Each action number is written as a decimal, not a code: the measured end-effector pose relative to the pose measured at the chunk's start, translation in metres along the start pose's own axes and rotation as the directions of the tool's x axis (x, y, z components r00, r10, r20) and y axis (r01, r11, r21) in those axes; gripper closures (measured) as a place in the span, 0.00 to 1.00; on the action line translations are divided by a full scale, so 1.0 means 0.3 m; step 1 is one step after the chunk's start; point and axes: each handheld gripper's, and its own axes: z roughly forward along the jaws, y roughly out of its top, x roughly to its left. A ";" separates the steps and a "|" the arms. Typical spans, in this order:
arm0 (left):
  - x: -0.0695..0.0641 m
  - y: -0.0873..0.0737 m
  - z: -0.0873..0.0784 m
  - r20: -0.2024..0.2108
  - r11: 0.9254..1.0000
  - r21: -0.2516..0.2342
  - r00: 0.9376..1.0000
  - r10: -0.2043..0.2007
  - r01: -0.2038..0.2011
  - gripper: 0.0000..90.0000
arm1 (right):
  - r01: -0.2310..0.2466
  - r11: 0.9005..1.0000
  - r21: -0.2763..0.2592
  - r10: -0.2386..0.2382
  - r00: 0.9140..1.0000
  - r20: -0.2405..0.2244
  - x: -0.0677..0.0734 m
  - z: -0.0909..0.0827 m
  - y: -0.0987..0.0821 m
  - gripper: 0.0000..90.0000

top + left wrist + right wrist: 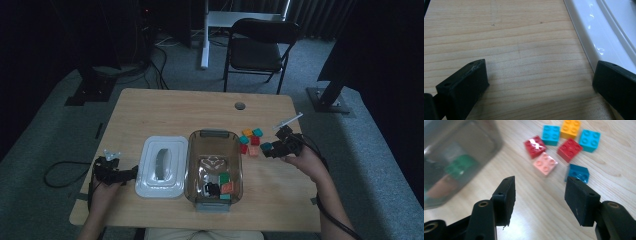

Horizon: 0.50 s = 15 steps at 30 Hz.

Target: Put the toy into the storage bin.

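Several loose bricks lie on the table right of a clear grey container (190, 165): orange (570, 128), two teal (551, 135), two red (569, 149), pink (545, 163) and blue (578, 172). My right gripper (540, 181) hovers open just short of them, nothing between its jaws; the blue brick sits past the right jaw's tip. In the high view the right gripper (270, 150) is beside that cluster (251, 141). The container (461, 145) holds green, orange, teal and black bricks. My left gripper (540, 67) rests open on bare wood beside the white lid (599, 30), at the table's left (131, 173).
The white lid (162, 167) lies left of the container. A cable hole (240, 105) is in the far tabletop. A black folding chair (257, 47) stands behind the table, and cables trail on the floor at left (60, 172).
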 end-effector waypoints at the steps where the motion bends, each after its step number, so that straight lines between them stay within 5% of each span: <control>1: 0.000 0.000 0.000 0.000 1.000 0.000 1.000 0.000 0.000 0.01 | -0.005 1.000 0.001 0.005 1.000 0.001 -0.012 0.010 -0.003 0.45; 10: 0.000 0.000 0.000 0.000 1.000 0.000 1.000 0.000 0.000 0.01 | -0.075 0.997 0.011 0.075 0.997 0.011 -0.105 0.107 -0.006 0.45; 15: 0.000 0.000 0.000 0.001 1.000 -0.001 1.000 0.000 0.000 0.01 | -0.115 0.993 0.037 0.112 0.992 0.058 -0.148 0.181 0.006 0.45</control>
